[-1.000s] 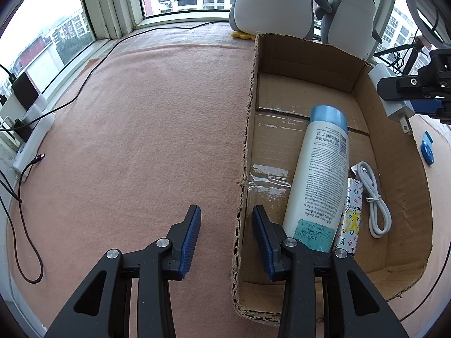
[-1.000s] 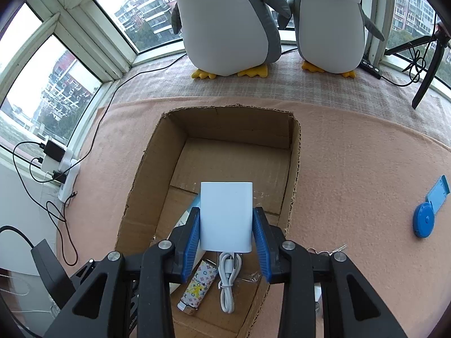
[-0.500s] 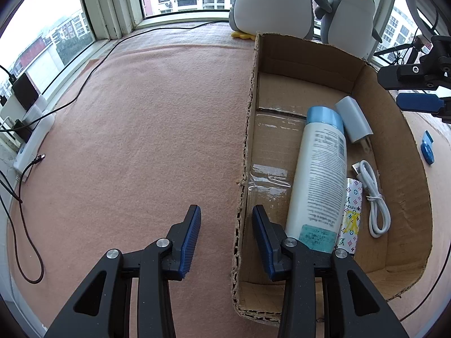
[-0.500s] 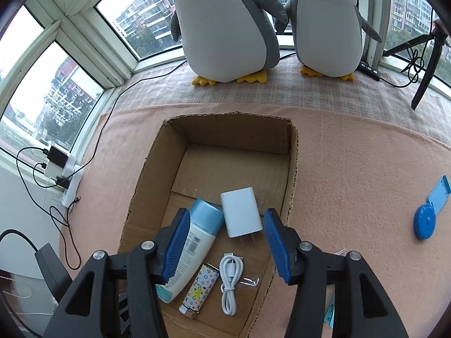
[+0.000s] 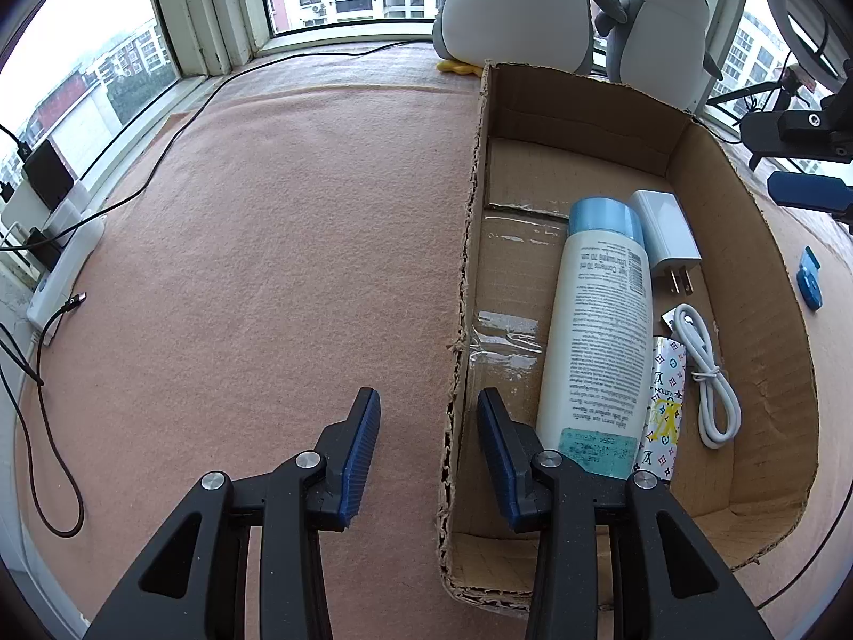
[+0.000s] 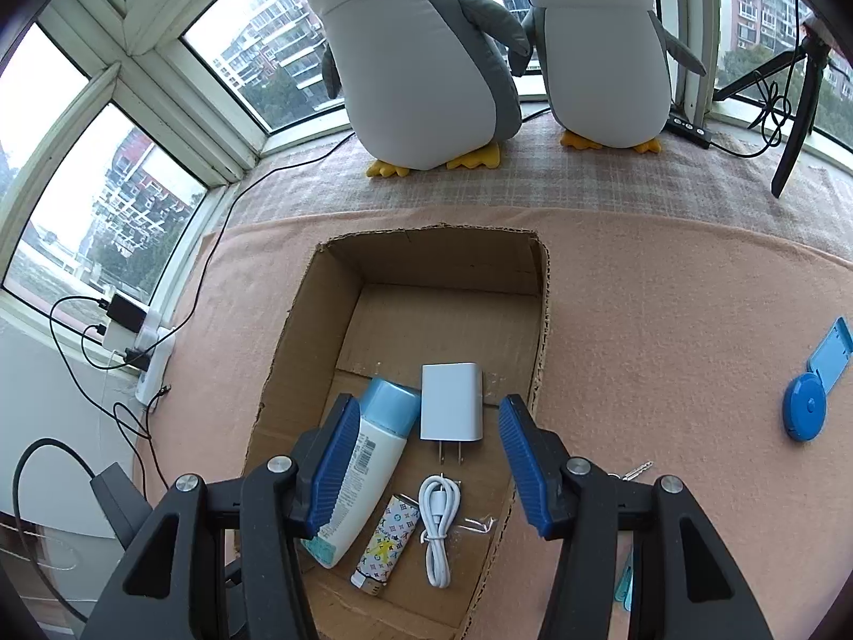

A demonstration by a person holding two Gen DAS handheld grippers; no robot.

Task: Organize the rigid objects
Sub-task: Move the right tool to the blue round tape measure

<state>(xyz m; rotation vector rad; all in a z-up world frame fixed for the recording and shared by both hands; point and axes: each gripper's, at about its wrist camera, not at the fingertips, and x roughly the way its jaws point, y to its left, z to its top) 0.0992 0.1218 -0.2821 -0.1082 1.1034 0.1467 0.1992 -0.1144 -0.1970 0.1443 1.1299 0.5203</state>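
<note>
Right wrist view: right gripper [image 6: 426,450] hangs above the cardboard box [image 6: 538,320], jaws spread wide, nothing between them. Directly below the gap, the white charger [image 6: 451,408] lies flat on the box floor, prongs pointing toward the camera. Its left edge sits just beside the blue cap of the lotion bottle [image 6: 373,458], which lies on its side along the box's left half. Nearer the camera, a patterned lighter [image 6: 385,546] lies beside the bottle's base, and a coiled white cable [image 6: 438,525] lies to the right of it, just beneath the charger prongs. Whether cable and prongs touch, cannot tell.

Outside the box, on the pink felt mat [image 6: 666,330], a blue tape measure [image 6: 813,392] lies well to the right. Two plush penguins [image 6: 426,69] stand on the window ledge beyond the box's far wall.

Left wrist view: left gripper [image 5: 429,445] is parted and empty, straddling the box's left wall [image 5: 464,320]; one finger is over the mat, the other over the box interior next to the bottle's base. Same four items are visible inside: bottle, charger, lighter, cable, all resting on the floor. A power strip [image 5: 64,272] with cords lies at the mat's left edge by the window.
</note>
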